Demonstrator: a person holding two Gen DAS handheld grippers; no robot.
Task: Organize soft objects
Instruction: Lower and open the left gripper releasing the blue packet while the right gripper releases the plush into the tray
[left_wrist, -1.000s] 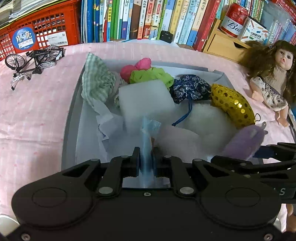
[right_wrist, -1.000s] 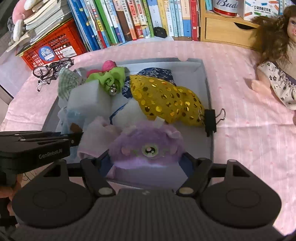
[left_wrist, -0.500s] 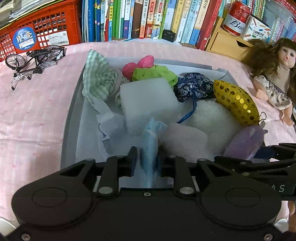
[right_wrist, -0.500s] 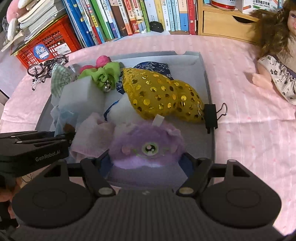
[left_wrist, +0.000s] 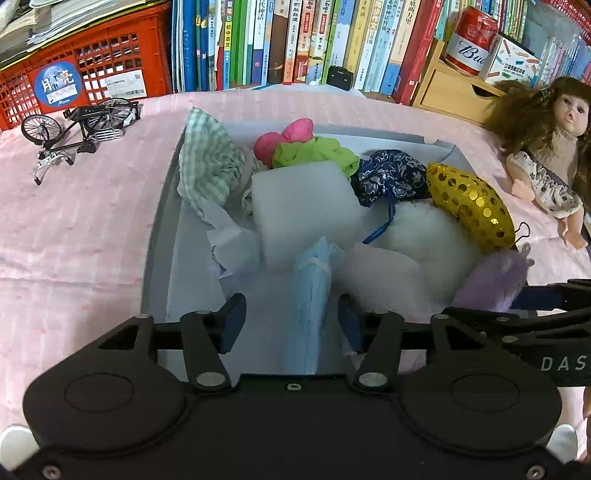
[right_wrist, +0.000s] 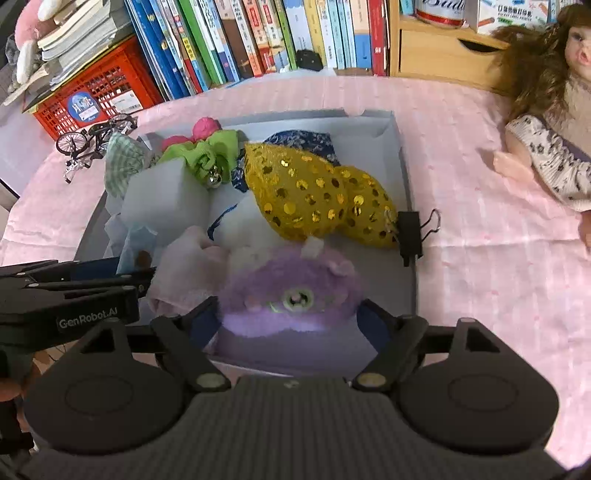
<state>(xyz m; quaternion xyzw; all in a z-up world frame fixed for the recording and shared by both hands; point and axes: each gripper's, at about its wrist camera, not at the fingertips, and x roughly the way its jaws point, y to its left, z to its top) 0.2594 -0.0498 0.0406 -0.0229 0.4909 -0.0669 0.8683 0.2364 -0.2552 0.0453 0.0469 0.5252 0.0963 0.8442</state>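
Between the fingers of my left gripper (left_wrist: 291, 319) stands a light blue crumpled cloth (left_wrist: 312, 291), upright in the near end of the shallow grey cardboard tray (left_wrist: 162, 236); the jaws are spreading, and I see a gap on either side, so neither pad presses on the cloth. Just right of that gripper lies a pale pink fluffy cloth (left_wrist: 380, 273), and beyond it a white fluffy ball (left_wrist: 424, 236). Straight ahead of the left fingers sits a white foam block (left_wrist: 306, 206), with a green-and-white checked cloth (left_wrist: 207, 166) to its left and a pink knotted cloth (left_wrist: 284, 138), a lime green cloth (left_wrist: 314, 153) and a navy flowered pouch (left_wrist: 391, 173) farther on. My right gripper (right_wrist: 291, 319) straddles a purple fuzzy one-eyed plush toy (right_wrist: 291, 291) resting in the tray's near right corner; these jaws are opening too, and the right pad stands clear of the fur, while I cannot tell whether the left one still brushes it. Ahead of the right fingers lies a gold sequinned cushion (right_wrist: 310, 192), and a black binder clip (right_wrist: 412, 232) grips the tray wall to its right. Well to the right, on the pink tablecloth (right_wrist: 480, 229), lies a long-haired doll (right_wrist: 546, 110).
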